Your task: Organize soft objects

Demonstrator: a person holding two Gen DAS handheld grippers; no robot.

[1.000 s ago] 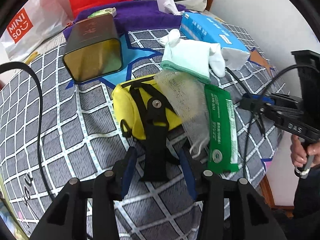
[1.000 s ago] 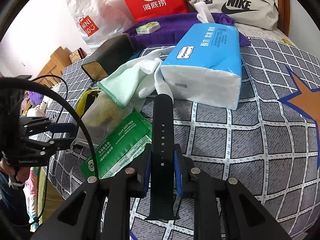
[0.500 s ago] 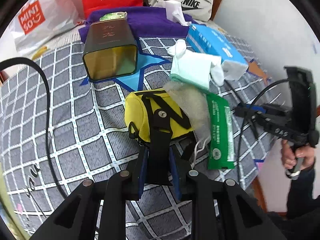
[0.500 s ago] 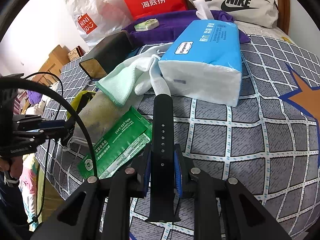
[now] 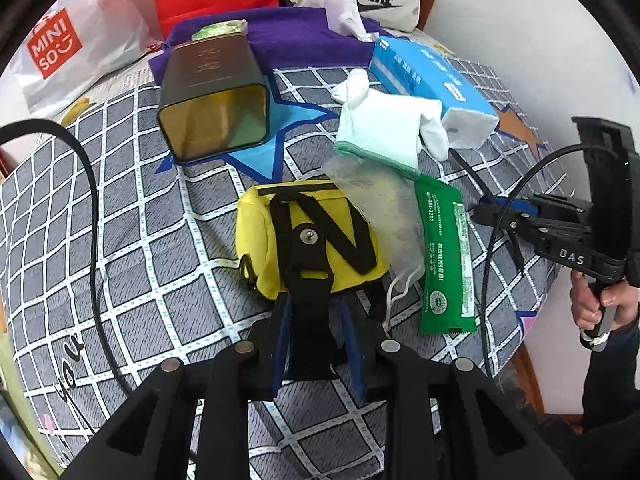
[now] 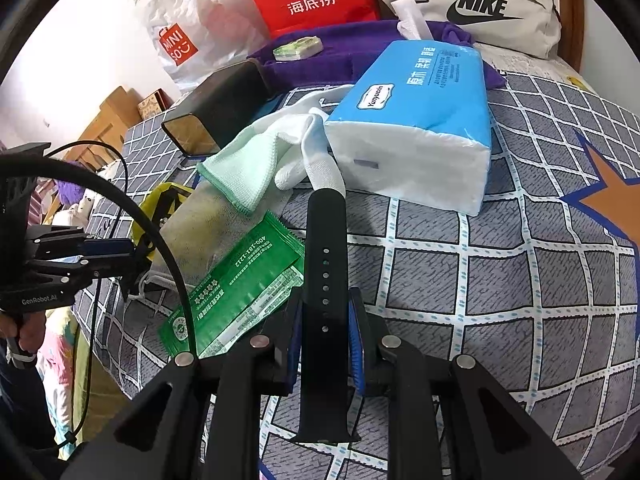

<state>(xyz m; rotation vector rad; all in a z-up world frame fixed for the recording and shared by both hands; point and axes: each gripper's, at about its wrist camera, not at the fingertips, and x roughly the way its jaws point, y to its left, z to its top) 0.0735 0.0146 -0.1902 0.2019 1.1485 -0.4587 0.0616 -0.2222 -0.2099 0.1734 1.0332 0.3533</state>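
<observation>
My left hand-held gripper clamped on the yellow pouch's black strap, my right hand-held gripper clamping a watch band, tissue pack ahead

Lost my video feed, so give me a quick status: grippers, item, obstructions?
Left gripper shut on yellow pouch strap. Right gripper shut on black watch band. Mesh cloth overlaps the pouch; green packet beside it.

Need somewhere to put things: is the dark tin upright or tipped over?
Tipped over: the dark tin lies on its side on the bedspread, open mouth facing the camera.
</observation>
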